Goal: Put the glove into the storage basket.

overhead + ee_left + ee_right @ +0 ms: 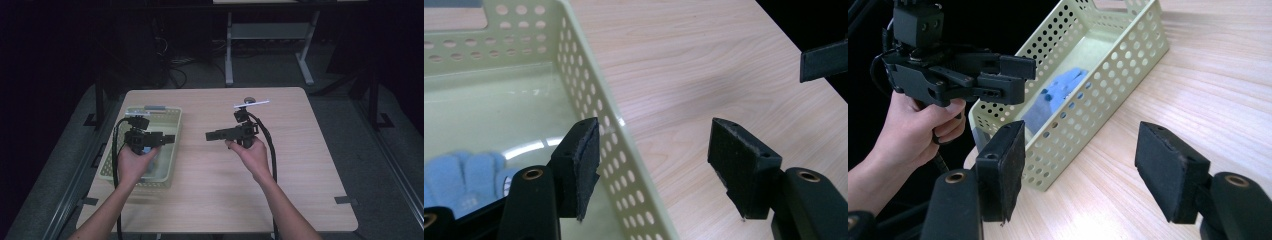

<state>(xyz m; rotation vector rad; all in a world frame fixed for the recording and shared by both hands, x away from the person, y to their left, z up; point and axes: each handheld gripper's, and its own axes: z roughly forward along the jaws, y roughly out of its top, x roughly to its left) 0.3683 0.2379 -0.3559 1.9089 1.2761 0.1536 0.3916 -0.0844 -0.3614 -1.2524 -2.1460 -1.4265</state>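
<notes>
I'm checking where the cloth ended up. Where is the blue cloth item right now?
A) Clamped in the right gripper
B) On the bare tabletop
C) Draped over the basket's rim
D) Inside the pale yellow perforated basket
D: the blue cloth item lies on the floor of the basket, while the right gripper stands open with nothing between its jaws.

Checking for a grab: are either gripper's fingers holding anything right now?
Nothing is held. The left gripper and right gripper are both open and empty; the blue glove lies in the basket.
</notes>
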